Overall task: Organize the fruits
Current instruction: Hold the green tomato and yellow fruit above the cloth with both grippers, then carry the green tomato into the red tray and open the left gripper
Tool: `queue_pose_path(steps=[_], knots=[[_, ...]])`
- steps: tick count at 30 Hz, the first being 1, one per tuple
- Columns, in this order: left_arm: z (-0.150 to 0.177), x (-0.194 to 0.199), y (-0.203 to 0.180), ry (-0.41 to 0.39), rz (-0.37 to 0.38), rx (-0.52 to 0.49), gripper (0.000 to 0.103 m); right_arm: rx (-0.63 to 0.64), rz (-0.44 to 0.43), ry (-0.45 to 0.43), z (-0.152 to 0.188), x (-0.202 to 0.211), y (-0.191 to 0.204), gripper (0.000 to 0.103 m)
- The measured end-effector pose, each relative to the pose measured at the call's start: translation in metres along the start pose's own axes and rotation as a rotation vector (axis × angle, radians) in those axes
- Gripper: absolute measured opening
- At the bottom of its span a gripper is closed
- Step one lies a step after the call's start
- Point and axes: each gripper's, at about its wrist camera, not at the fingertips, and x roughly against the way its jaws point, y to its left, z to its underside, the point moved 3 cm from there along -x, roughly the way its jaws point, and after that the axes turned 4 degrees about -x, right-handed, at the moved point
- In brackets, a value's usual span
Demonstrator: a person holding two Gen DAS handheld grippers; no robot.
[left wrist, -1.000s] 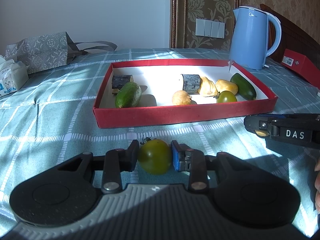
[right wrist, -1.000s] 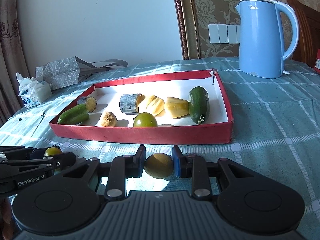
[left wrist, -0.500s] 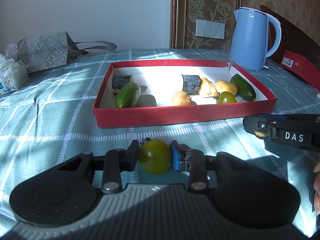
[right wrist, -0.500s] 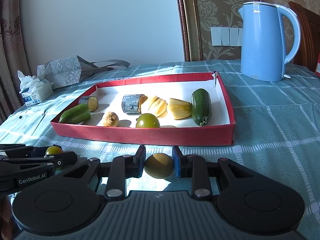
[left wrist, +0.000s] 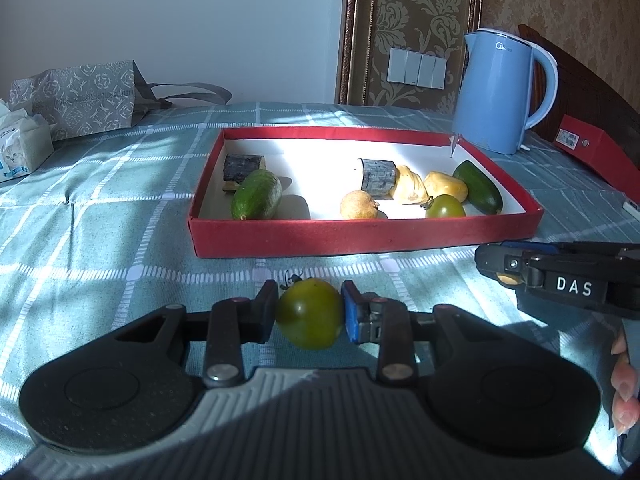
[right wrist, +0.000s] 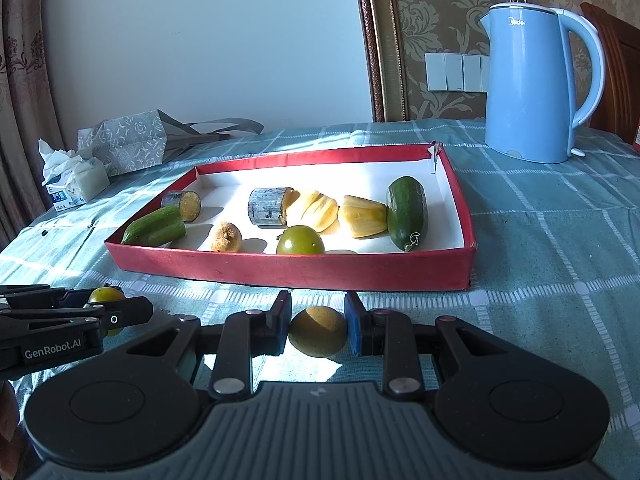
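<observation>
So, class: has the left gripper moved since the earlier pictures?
No. In the left wrist view the left gripper, shut on the green tomato, sits at the same spot below the red tray.

Blue kettle (right wrist: 536, 84) – far right; gift bag (right wrist: 128, 144), tissue pack (right wrist: 76, 180) – left.

Occlusions only:
- Red box (left wrist: 596, 152) far right in left wrist view: cut off by the frame edge, label too small to read.
- Tissue pack (left wrist: 18, 152): clipped at the left edge.
- Person's hand (left wrist: 624, 384): only fingertips show at the right edge.
- Right gripper (left wrist: 506, 270) in left wrist view: side-on, yellowish fruit mostly hidden behind its jaws.
- Red tray (right wrist: 296, 270): near wall hides the bottoms of the items inside.
- Kettle (right wrist: 532, 88) logo: too small to read reliably.
</observation>
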Motion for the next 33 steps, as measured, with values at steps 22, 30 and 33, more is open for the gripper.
queue_pose_path(steps=[22, 30, 33], knots=[[-0.07, -0.031, 0.003, -0.087, 0.02, 0.033, 0.031, 0.011, -0.026, 0.02, 0.002, -0.002, 0.003, 0.028], [-0.093, -0.088, 0.012, -0.026, -0.02, 0.068, 0.031, 0.0, -0.032, 0.031, 0.002, -0.003, 0.002, 0.028], [-0.099, -0.105, 0.013, 0.005, -0.028, 0.065, 0.031, 0.005, -0.033, 0.038, 0.002, -0.004, 0.003, 0.028]])
